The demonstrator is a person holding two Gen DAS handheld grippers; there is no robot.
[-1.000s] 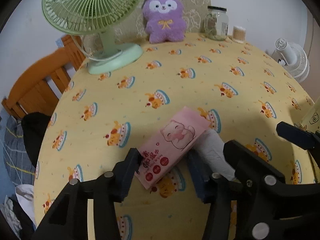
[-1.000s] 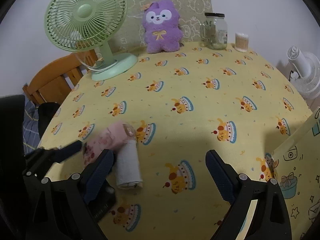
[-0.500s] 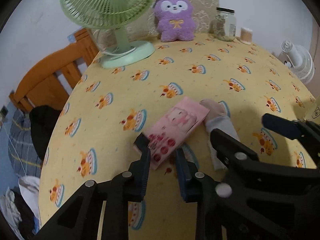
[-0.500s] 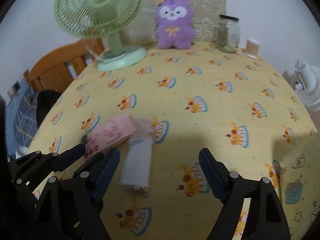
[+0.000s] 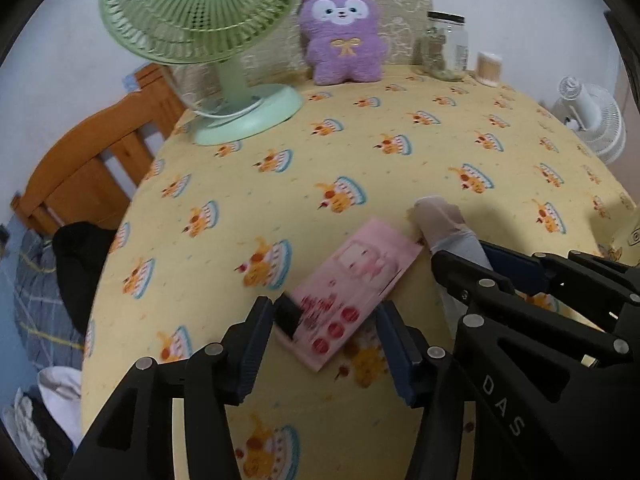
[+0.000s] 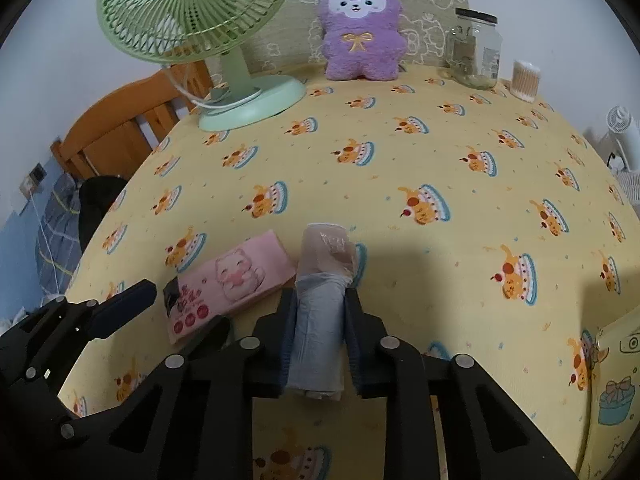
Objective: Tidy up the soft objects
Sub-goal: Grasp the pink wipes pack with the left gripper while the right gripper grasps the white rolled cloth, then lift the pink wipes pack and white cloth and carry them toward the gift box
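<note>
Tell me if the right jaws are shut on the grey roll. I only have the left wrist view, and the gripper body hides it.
Observer: Yes. In the right wrist view the right gripper has both jaws pressed against the sides of the grey roll.
Operator: Does the roll touch the pink pack?
Observer: The pink pack lies just left of it. Its far corner reaches the roll's side, but I cannot tell whether they touch.
Operator: Anything to the right of the roll?
Observer: Bare tablecloth first, then a yellow printed box at the near right edge.
</note>
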